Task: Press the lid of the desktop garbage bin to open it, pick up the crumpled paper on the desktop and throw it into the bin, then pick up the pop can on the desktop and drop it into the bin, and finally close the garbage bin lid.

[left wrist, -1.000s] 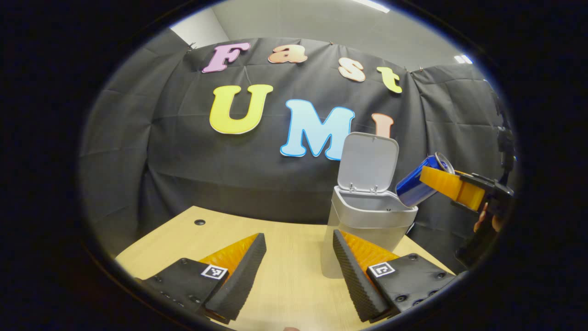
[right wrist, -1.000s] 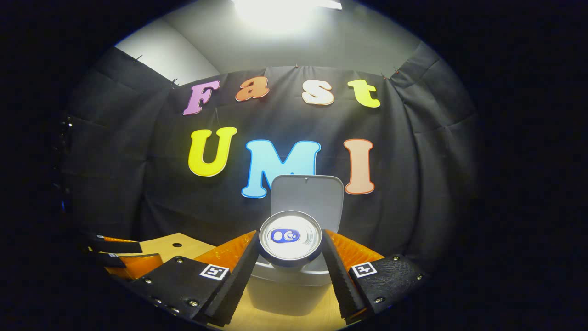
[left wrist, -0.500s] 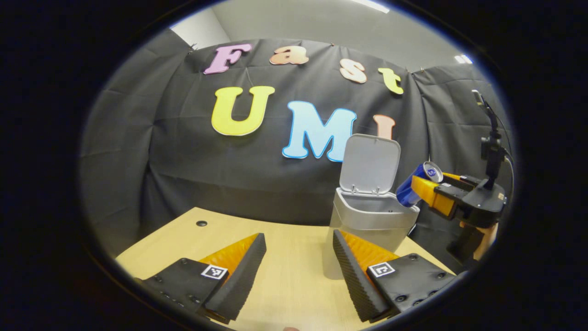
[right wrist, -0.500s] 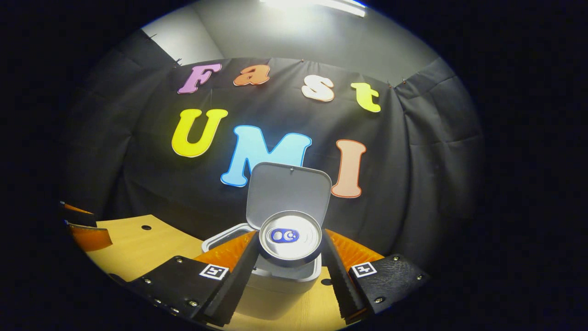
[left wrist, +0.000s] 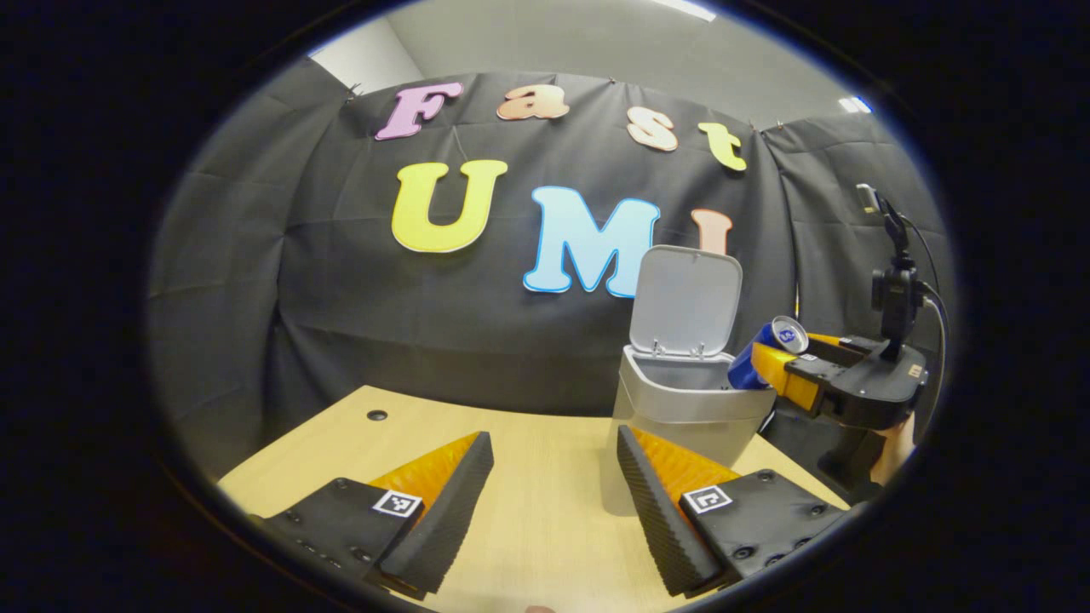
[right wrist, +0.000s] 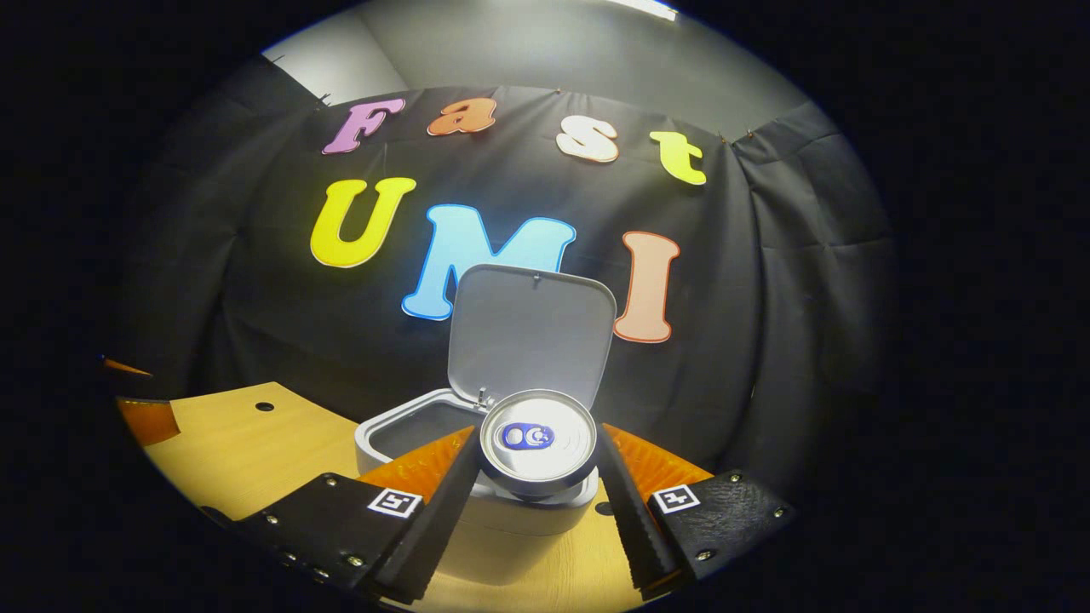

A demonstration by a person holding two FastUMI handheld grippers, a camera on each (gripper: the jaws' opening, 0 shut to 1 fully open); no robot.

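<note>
The right gripper [right wrist: 536, 502] had its fingers [right wrist: 434, 519] clamped on the pop can [right wrist: 537, 441], one pressing on each side of the can's body, with the can's silver top and pull tab turned toward that gripper's camera. In the left gripper view the same right gripper [left wrist: 771, 366], with a hand [left wrist: 890, 447] under it, sat off the counter's right edge, and the blue pop can [left wrist: 762, 351] was tilted, its lower end at the right rim of the garbage bin [left wrist: 690, 409] and its top raised away from the bin.

The grey garbage bin [right wrist: 511, 511] stood on the wooden counter [right wrist: 238, 443] near its far right corner. Its lid [right wrist: 528, 336] was raised on the hinge at the back rim, nearly upright, so the mouth was open. What lay inside the bin could not be made out.

The left gripper [left wrist: 553, 502] hovered low over the counter [left wrist: 528, 477] near its front edge, its fingers [left wrist: 447, 511] well apart with nothing between them, and the bin just beyond the right finger. A small round hole [left wrist: 376, 415] marked the counter near its far left corner.
</note>
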